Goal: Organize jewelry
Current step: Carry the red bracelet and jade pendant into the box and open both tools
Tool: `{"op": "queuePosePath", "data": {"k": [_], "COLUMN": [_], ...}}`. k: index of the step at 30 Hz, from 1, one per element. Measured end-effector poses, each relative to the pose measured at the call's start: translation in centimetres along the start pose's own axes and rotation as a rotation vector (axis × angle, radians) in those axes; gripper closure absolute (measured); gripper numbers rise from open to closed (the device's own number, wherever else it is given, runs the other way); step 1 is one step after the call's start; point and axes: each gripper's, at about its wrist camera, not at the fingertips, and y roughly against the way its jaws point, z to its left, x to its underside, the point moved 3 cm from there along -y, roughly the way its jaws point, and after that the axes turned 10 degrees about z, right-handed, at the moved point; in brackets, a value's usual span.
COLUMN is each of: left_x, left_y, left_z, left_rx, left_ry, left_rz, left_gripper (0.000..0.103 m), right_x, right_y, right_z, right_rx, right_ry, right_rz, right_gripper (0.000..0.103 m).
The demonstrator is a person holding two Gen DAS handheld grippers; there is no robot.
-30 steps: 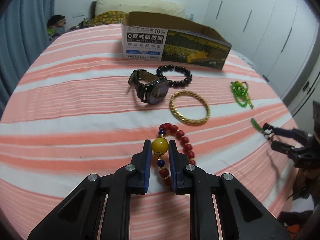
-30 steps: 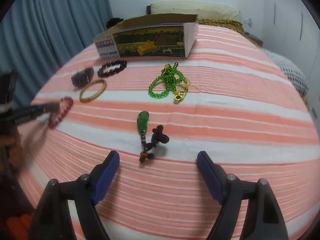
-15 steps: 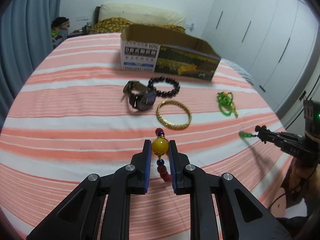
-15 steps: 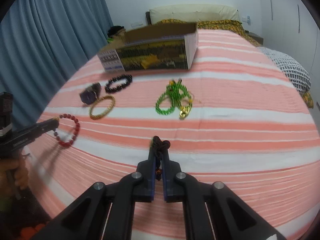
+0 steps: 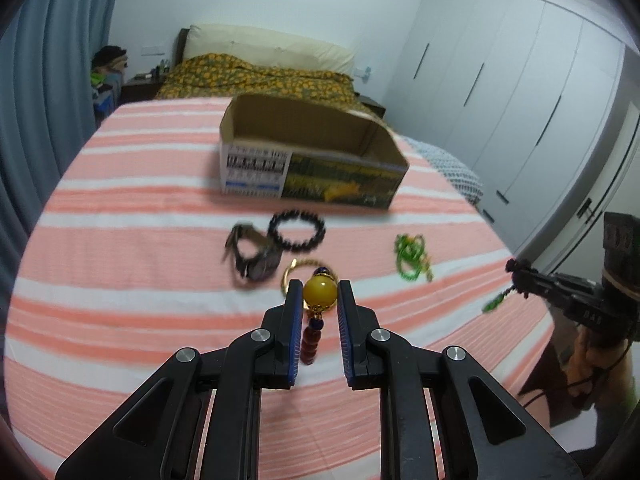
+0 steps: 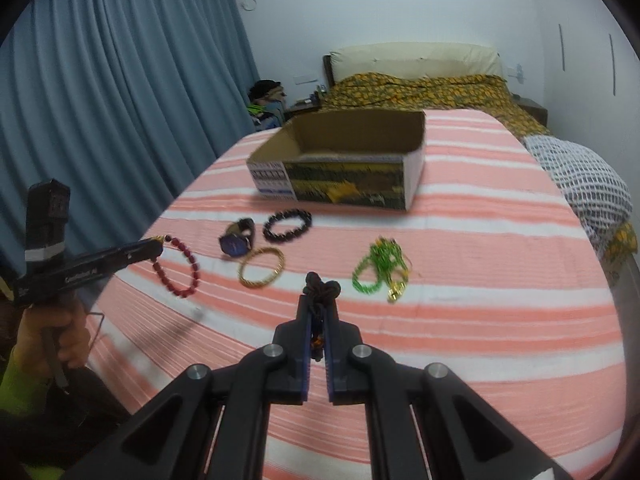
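Note:
My left gripper [image 5: 319, 294] is shut on the yellow bead of a red bead bracelet [image 5: 312, 344] and holds it in the air; the bracelet also shows hanging in the right wrist view [image 6: 178, 266]. My right gripper [image 6: 318, 312] is shut on the dark knotted cord [image 6: 322, 290] of a green jade pendant [image 5: 494, 303], which dangles below it. On the striped bed lie a watch [image 5: 252, 256], a black bead bracelet [image 5: 297, 229], a gold bangle [image 6: 261, 267] and a green bead necklace [image 6: 380, 268]. An open cardboard box [image 5: 308, 160] stands behind them.
The pink-and-white striped bedspread [image 5: 120, 240] covers the bed. A yellow patterned blanket [image 5: 260, 76] and pillow lie behind the box. A blue curtain [image 6: 100, 100] hangs at the left, white wardrobes [image 5: 520, 100] at the right. A checked cloth [image 6: 592, 184] lies at the bed's right edge.
Both grippers have risen higher above the bed with their jewelry. The right gripper closed on the pendant cord a second ago and lifted it. The box interior has come into view.

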Motion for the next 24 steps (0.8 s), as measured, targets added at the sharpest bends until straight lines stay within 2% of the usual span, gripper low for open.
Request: {"op": "queuePosePath", "data": {"k": [9,18,24], "left_x": [-6.6,-14.5,-19.3], "left_y": [1.6,-0.4,-4.1], "left_z": [-0.9,-0.4,0.3], "left_rx": [-0.002,0.007,-0.014], "left_ry": [-0.035,-0.043,-0.038], "left_rz": [-0.056,-0.05,-0.018], "left_gripper": [0.088,0.088,0.088], "right_x": [-4.8,-13.7,-20.7], "right_y": [0.1,-0.5,-3.8], "right_z": [0.4,-0.3,-2.0], "right_rx": [-0.062,-0.064,-0.074], "right_ry": [0.043,0.098,0.078], "right_rz": [-0.001,-0.032,-0.014], "right_gripper": [0.098,0.098,0.098]}}
